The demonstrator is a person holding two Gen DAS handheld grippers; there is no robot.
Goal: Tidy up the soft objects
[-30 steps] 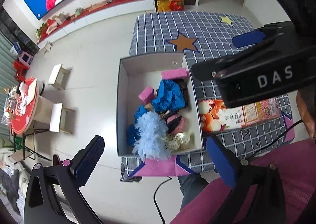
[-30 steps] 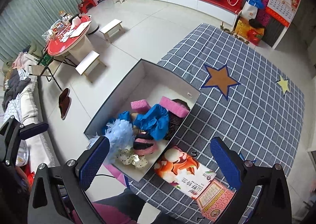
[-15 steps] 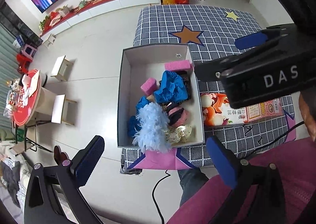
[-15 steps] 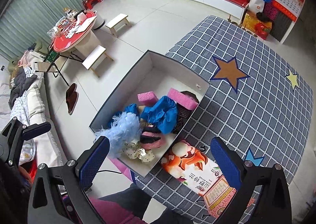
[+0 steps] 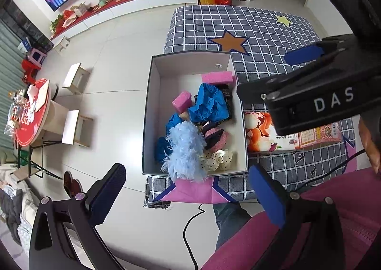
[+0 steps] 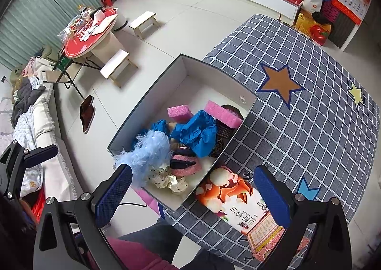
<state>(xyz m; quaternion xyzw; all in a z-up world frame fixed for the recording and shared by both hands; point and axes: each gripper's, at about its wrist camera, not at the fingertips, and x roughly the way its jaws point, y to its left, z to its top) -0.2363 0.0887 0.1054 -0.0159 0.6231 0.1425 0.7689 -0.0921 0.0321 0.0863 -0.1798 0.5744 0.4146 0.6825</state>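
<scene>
White floor tiles surround the checked bench (image 6: 321, 112). At frame centre the box (image 6: 181, 67) holds every soft thing: blue cloth (image 6: 195, 131), feather tuft (image 6: 150, 150), pink sponge (image 6: 222, 114). Both grippers, left (image 5: 188, 195) and right (image 6: 193, 195), hang empty, jaws apart. Sorting looks finished; next, probably withdraw.

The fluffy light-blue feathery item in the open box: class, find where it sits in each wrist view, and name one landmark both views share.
Left wrist view: the fluffy light-blue feathery item lies in the near left corner of the white open box, spilling over its near rim.
Right wrist view: it sits left of centre, at the box's near end.
Shared landmark: the orange star on the checked cloth.
</scene>
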